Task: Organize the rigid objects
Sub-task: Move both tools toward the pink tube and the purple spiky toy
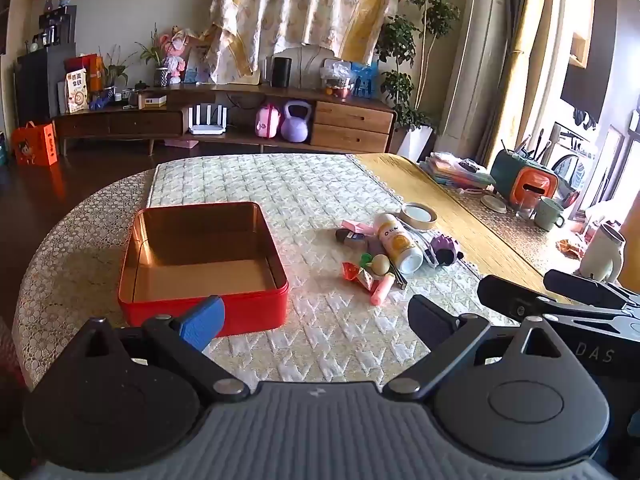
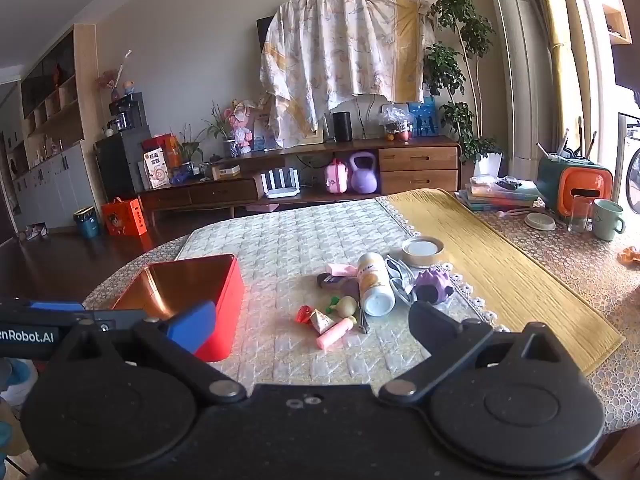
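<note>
We are hovering both grippers, left gripper and right gripper, spread wide and empty; next we are reaching for the pink tube to fill the red tin.

Both grippers just hanging there tilted down a bit. Left gripper has its fingers spread wide, nothing between them. Right gripper same deal, wide apart, sitting at the left one's 3 o'clock.
</note>
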A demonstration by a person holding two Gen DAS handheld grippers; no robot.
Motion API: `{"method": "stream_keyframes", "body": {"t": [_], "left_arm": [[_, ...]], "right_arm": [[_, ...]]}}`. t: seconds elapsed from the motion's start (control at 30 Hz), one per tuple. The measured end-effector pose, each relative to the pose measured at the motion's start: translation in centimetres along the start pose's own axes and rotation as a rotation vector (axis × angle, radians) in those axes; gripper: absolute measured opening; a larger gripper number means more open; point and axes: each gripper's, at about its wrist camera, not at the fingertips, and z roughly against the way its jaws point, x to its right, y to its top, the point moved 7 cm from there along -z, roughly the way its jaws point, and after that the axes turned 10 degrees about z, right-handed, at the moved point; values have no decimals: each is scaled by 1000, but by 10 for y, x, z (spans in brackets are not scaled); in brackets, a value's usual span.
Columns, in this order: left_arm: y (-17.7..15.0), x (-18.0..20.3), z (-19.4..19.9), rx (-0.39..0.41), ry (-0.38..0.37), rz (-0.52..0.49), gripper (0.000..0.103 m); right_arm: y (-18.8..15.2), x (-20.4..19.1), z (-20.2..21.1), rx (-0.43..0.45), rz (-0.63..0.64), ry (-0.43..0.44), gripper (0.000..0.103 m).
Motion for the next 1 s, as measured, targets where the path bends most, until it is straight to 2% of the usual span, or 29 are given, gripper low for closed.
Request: {"method": "stream_keyframes", "body": {"t": [1.0], "left_arm": [[2,-2,7,8,0,-1,99]], "right_arm": [[3,-3,2,1,14,3,103]]}}
